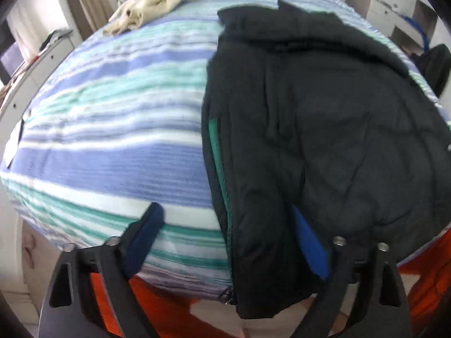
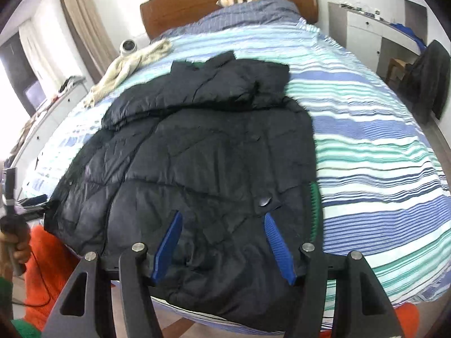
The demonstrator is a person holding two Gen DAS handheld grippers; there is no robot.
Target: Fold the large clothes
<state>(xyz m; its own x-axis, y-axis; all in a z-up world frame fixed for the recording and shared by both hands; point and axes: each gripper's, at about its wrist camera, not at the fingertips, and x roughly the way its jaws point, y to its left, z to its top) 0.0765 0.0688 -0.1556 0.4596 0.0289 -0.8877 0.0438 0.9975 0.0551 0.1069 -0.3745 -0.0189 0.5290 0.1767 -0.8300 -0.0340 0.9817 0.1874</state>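
A black puffer jacket (image 2: 203, 152) with green lining (image 2: 314, 205) lies spread on the striped bed, collar toward the headboard, hem hanging over the near edge. My right gripper (image 2: 222, 219) is open just above the jacket's lower part, holding nothing. In the left wrist view the jacket (image 1: 324, 129) fills the right half, its green zipper edge (image 1: 218, 152) showing. My left gripper (image 1: 225, 219) is open wide at the jacket's left hem edge: one blue finger (image 1: 146, 233) over the bedspread, the other (image 1: 310, 245) over the jacket. It holds nothing.
The blue, teal and white striped bedspread (image 2: 380, 146) covers the bed. A cream cloth (image 2: 129, 62) lies at the far left near the wooden headboard (image 2: 225, 2). A white cabinet (image 2: 363, 33) and a dark garment on a chair (image 2: 428, 76) stand right. Orange fabric (image 2: 48, 267) is below the bed edge.
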